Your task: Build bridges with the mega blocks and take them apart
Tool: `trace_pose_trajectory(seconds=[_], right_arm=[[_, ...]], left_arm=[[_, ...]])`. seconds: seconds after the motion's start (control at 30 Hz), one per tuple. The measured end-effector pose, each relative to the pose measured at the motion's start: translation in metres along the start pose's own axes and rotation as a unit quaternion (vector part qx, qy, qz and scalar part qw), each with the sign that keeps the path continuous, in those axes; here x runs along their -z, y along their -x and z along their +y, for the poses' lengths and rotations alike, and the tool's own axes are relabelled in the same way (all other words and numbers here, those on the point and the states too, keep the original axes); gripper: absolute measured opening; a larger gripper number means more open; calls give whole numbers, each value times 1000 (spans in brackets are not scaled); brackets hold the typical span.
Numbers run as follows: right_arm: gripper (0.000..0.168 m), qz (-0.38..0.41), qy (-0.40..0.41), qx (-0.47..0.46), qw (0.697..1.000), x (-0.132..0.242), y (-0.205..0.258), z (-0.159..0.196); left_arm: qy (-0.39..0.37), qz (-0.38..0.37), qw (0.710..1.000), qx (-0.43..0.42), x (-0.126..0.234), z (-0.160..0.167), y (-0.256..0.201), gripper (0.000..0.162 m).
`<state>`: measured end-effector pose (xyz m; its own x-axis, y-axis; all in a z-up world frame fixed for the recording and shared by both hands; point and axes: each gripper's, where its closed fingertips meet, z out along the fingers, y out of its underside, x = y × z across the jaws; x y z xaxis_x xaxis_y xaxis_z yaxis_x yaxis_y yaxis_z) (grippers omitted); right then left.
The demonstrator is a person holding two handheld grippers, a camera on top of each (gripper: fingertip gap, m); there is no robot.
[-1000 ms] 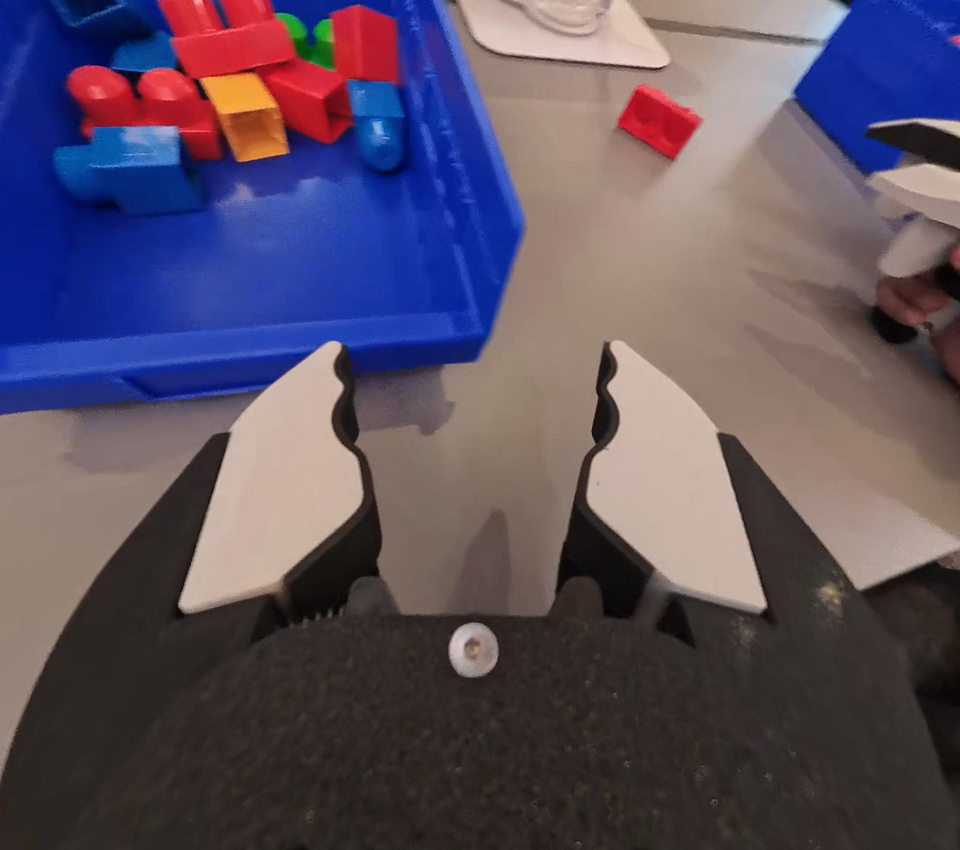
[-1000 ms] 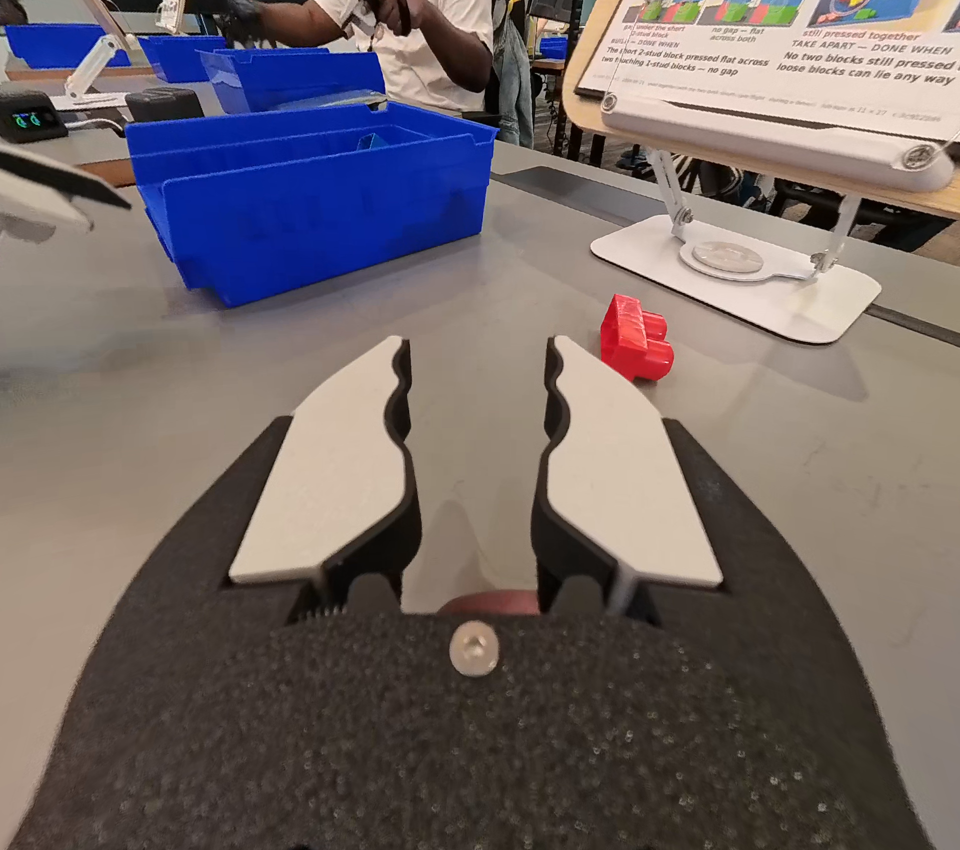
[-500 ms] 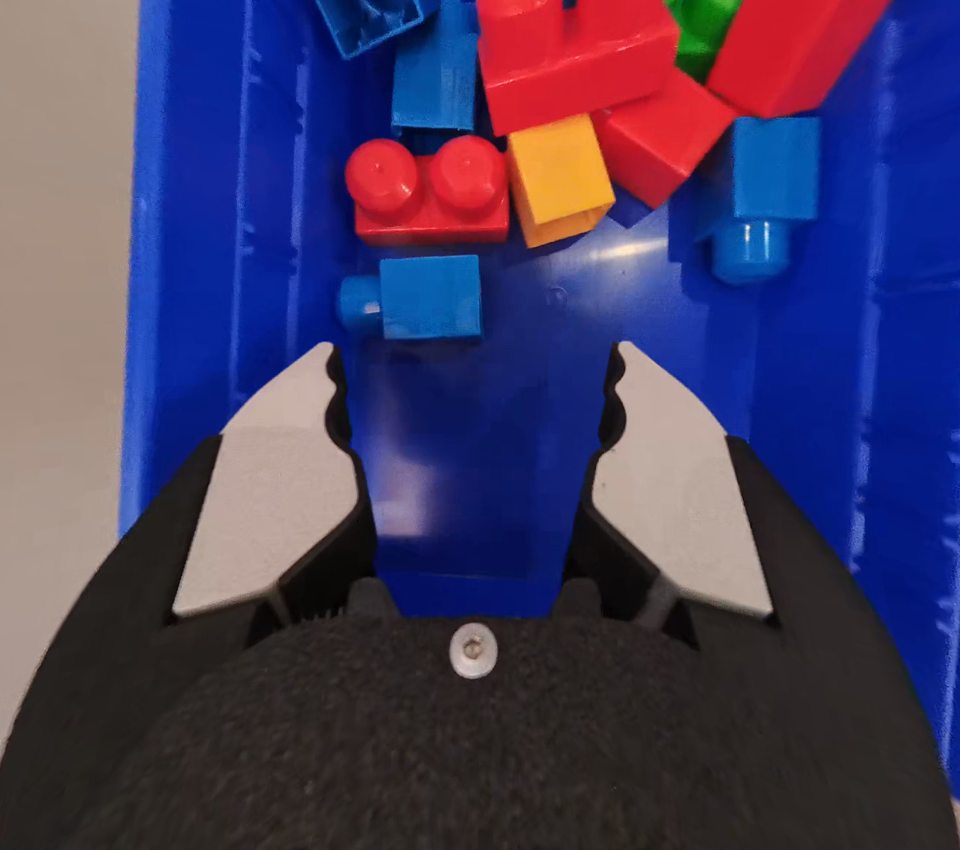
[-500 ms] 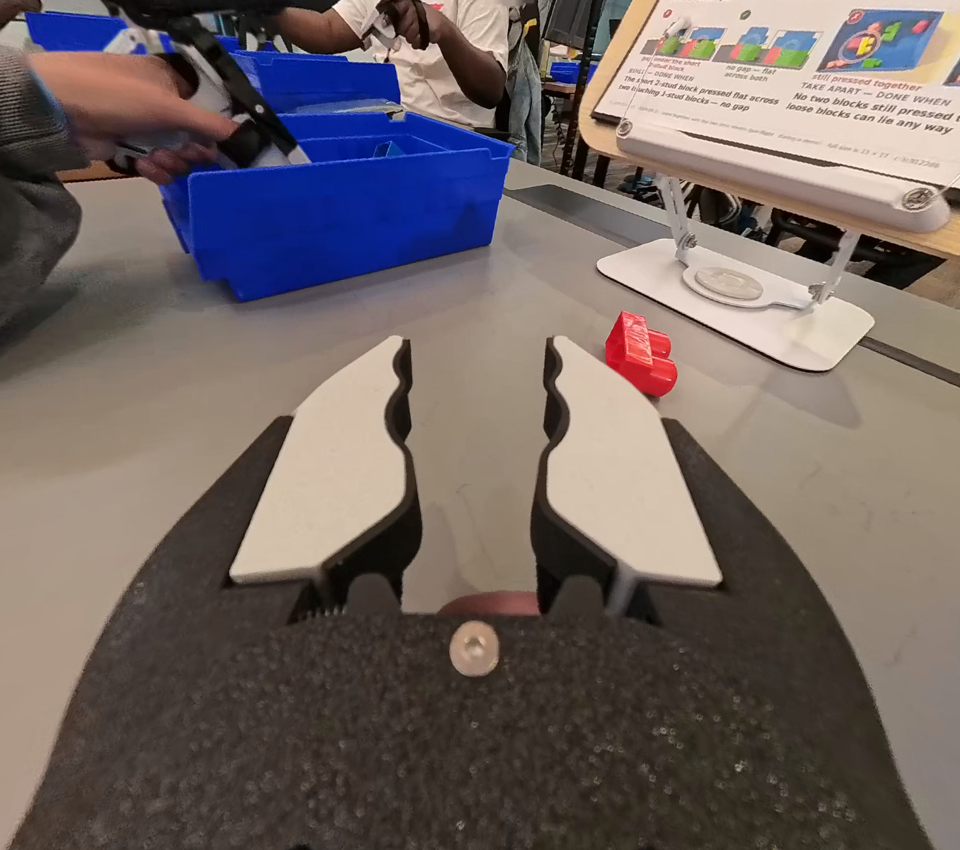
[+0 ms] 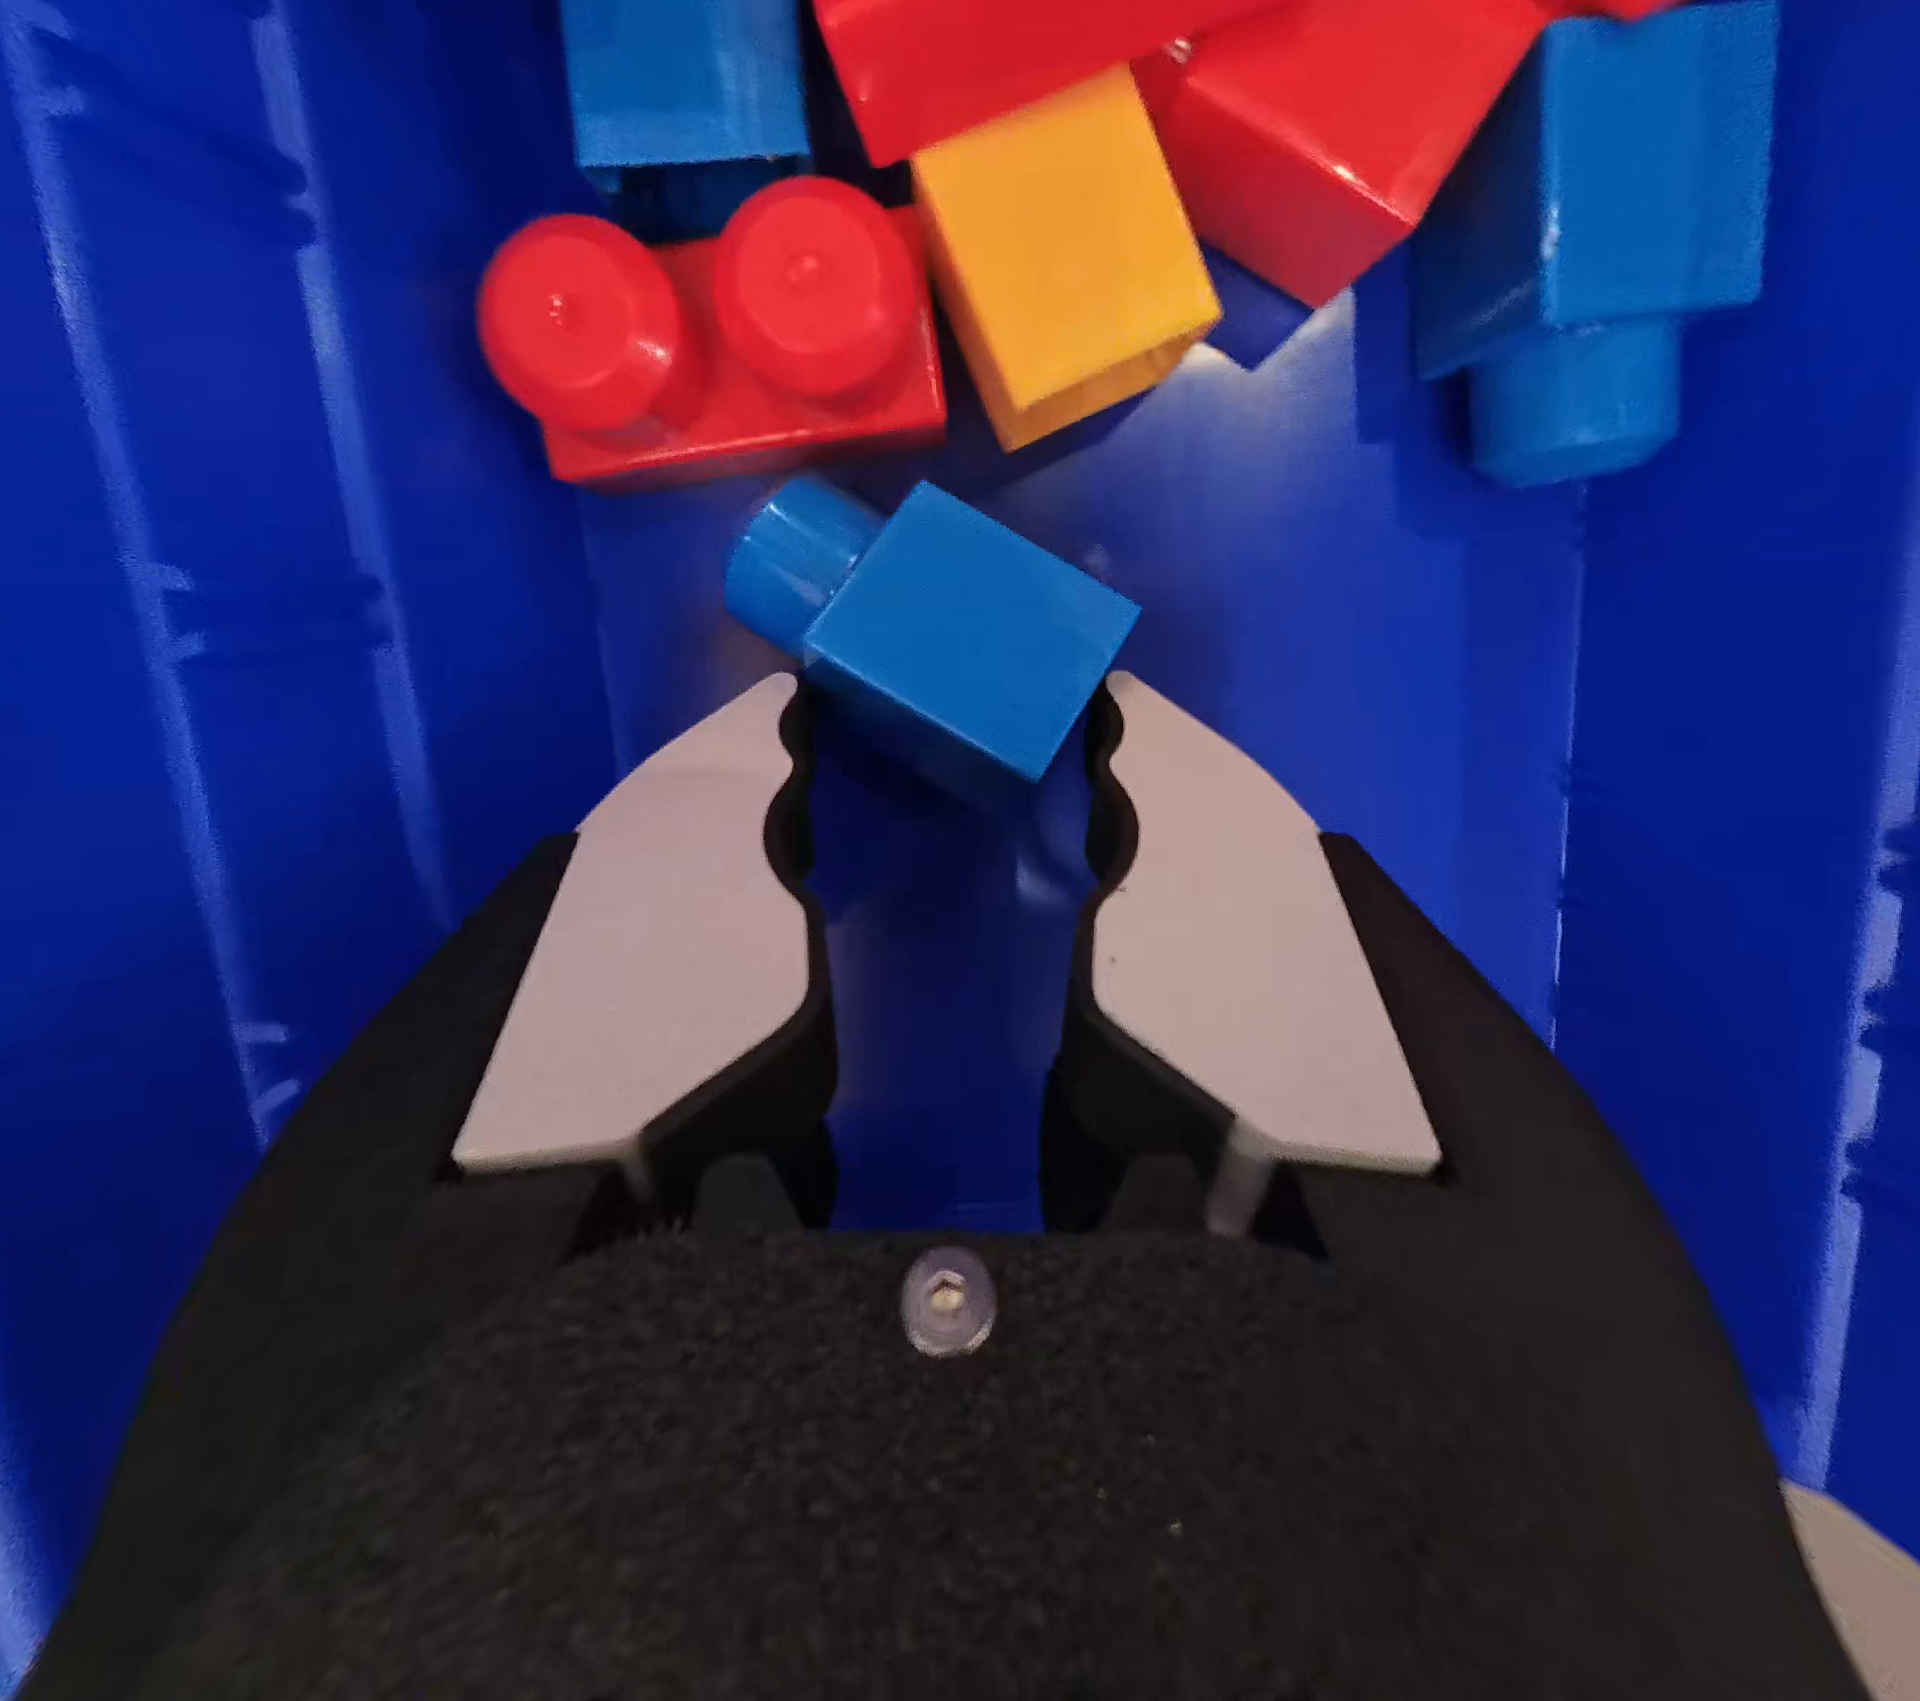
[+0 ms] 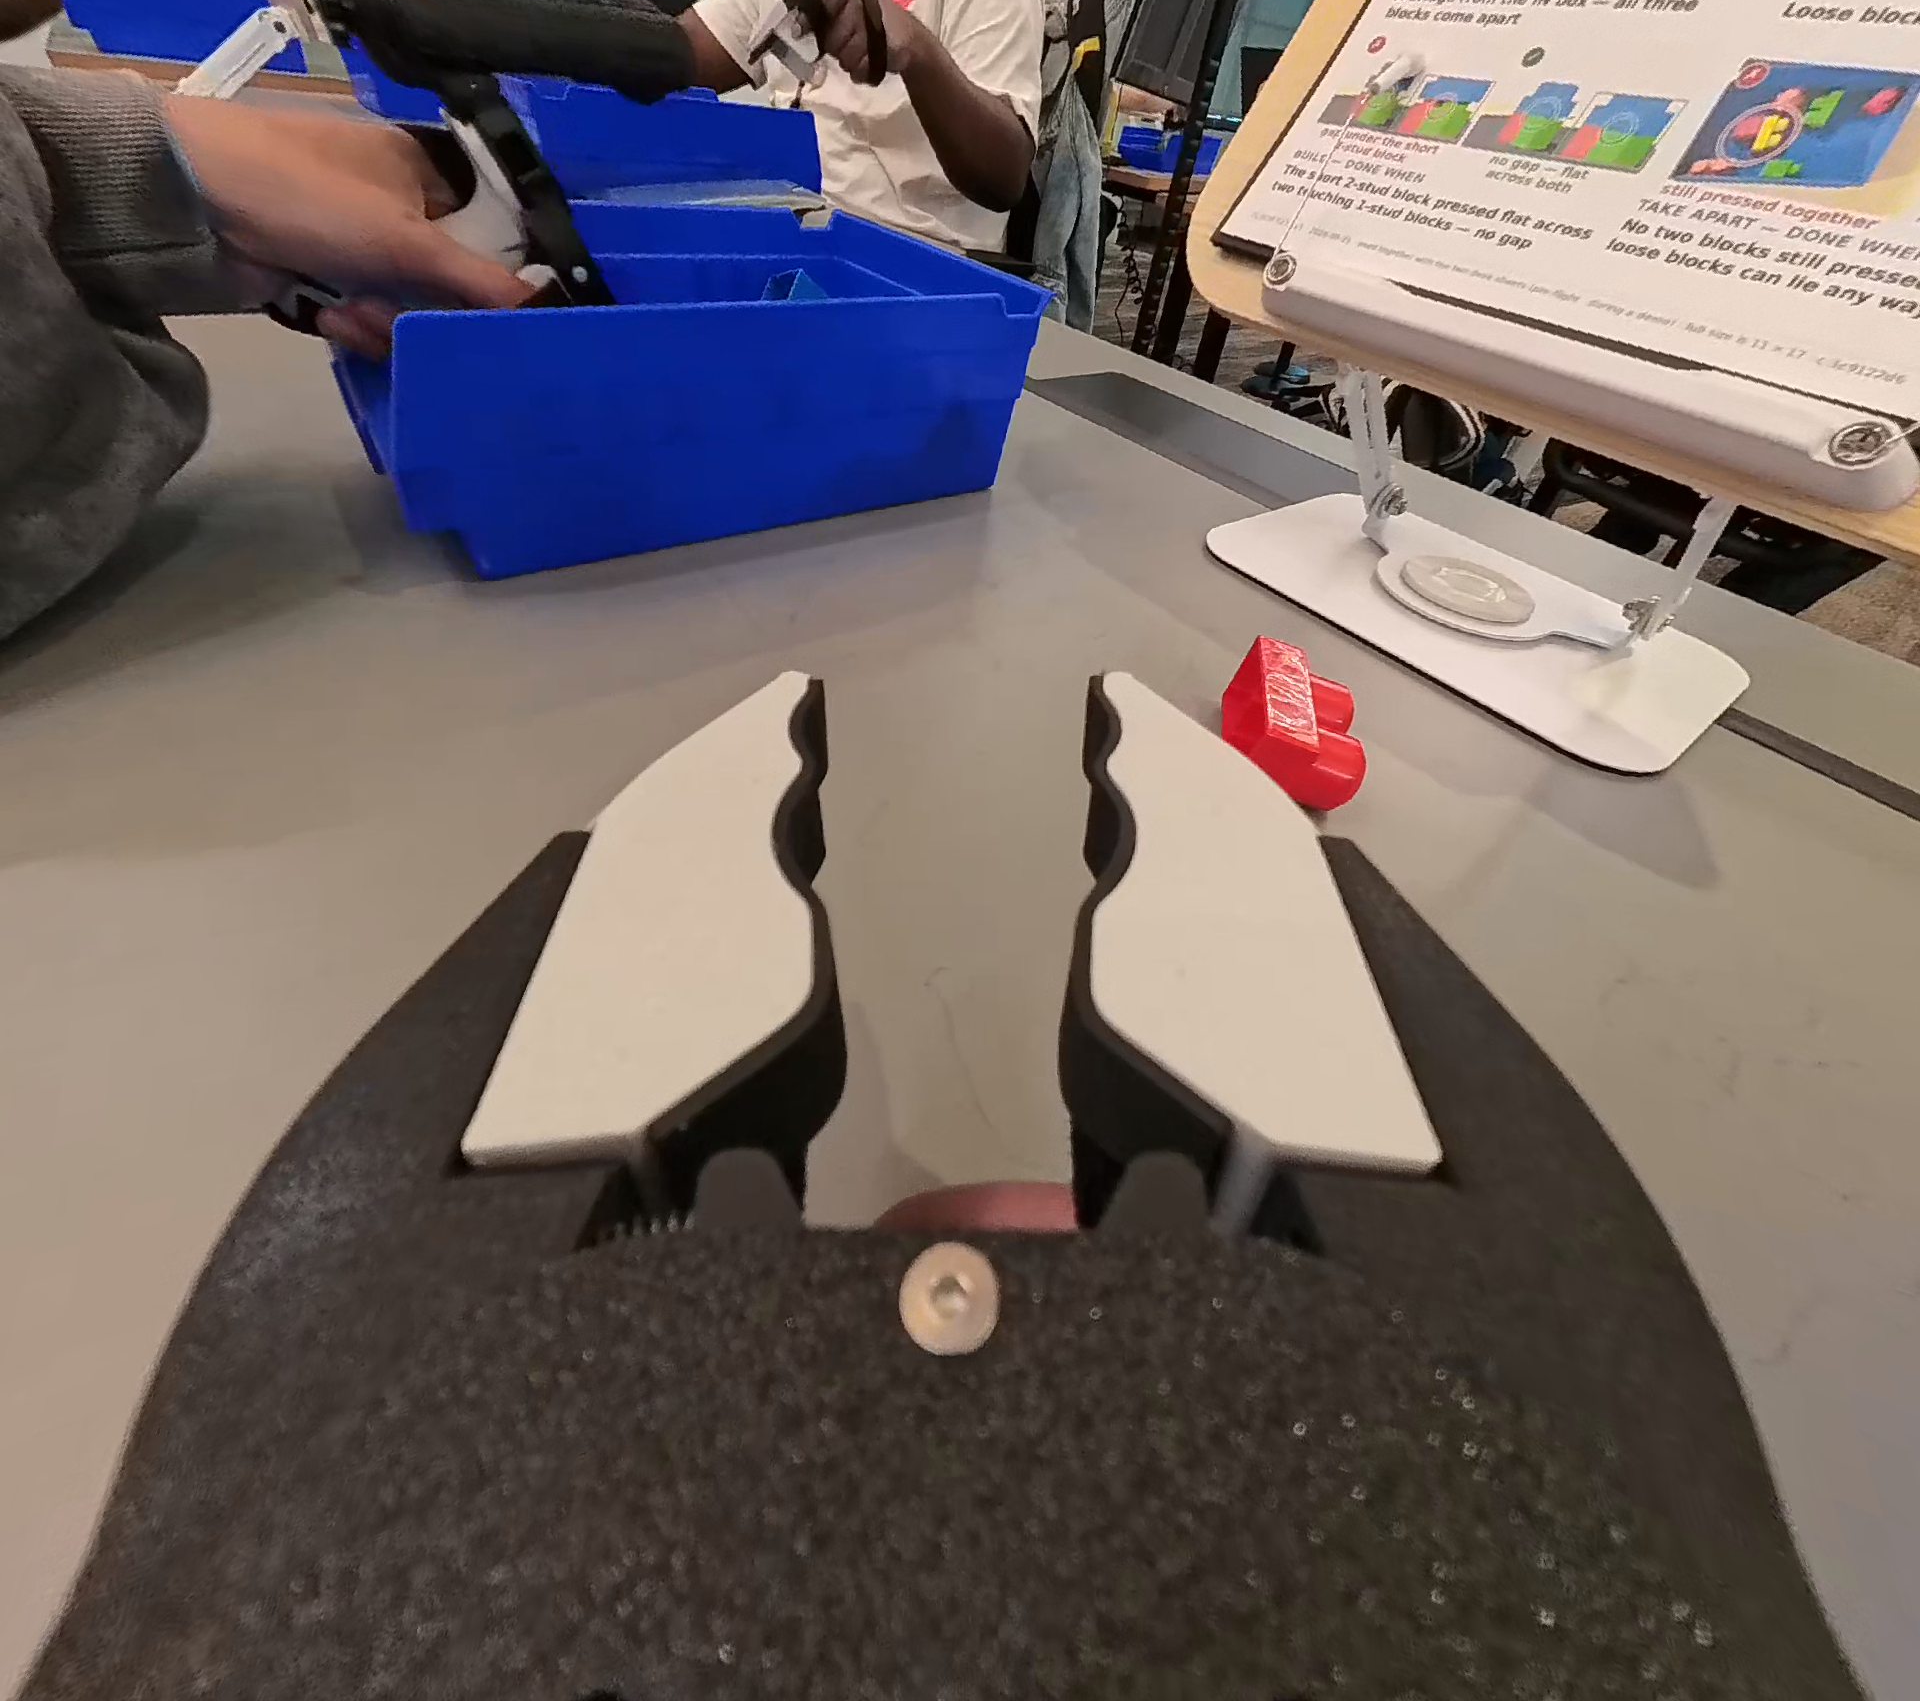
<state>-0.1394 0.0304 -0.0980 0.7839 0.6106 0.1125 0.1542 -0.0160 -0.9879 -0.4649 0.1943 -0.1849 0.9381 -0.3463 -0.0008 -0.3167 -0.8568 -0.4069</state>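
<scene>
My left gripper [image 5: 948,701] is down inside the blue bin [image 5: 260,508]. Its jaws are closed on the near end of a blue one-stud block [image 5: 956,643], which sits tilted with its stud pointing up-left. Just beyond lie a red two-stud block [image 5: 717,342], a yellow block [image 5: 1060,249], larger red blocks [image 5: 1320,113] and more blue blocks [image 5: 1621,228]. My right gripper [image 6: 954,695] is open and empty, low over the grey table [image 6: 312,820]. A red two-stud block [image 6: 1294,732] lies on its side just right of that gripper's right fingertip.
In the right wrist view the blue bin [image 6: 707,425] stands at the back left, with a hand holding the left gripper [image 6: 488,124] in it. An instruction board on a white stand [image 6: 1486,623] is at the back right. A person sits behind with more blue bins. My hands' fingertips stand some 40 centimeters from each other.
My left gripper swung from the table into the bin, moved down to the blue one-stud block and narrowed its jaws onto it; the block turned and tilted. The right gripper barely moved.
</scene>
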Motion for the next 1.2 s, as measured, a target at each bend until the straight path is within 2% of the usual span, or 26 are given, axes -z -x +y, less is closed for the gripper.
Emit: trace_pose_trajectory(seconds=[0.13,0.3,0.4,0.5,0.53,0.6,0.73,0.9,1.0,1.2], right_arm=[[47,0,1,-3,1000,0,-1,0],[46,0,1,-9,1000,0,-2,0],[46,0,1,-8,1000,0,-2,0],[46,-2,-2,-10,1000,1,-2,0],[46,-3,-5,-10,1000,1,-1,-1],[46,-6,-13,-11,1000,3,-1,-3],[42,-8,-34,-12,999,9,-2,-10],[42,-7,-41,-14,999,14,-3,-12],[42,-8,-36,-16,999,15,-3,-10],[42,-13,-20,-11,1000,9,0,-5]], left_arm=[[-57,15,997,-45,28,-10,-14,40],[-157,40,977,-140,102,-31,-55,40],[-219,74,947,-225,143,-43,-97,40],[-253,166,899,-316,164,-41,-163,40],[-247,190,886,-342,162,-39,-183,40],[-216,197,879,-376,143,-40,-212,40],[-115,188,876,-429,77,-45,-256,40],[9,150,848,-509,9,-32,-277,39],[38,120,812,-570,-8,-25,-274,40],[30,83,720,-688,-6,-20,-274,40]])
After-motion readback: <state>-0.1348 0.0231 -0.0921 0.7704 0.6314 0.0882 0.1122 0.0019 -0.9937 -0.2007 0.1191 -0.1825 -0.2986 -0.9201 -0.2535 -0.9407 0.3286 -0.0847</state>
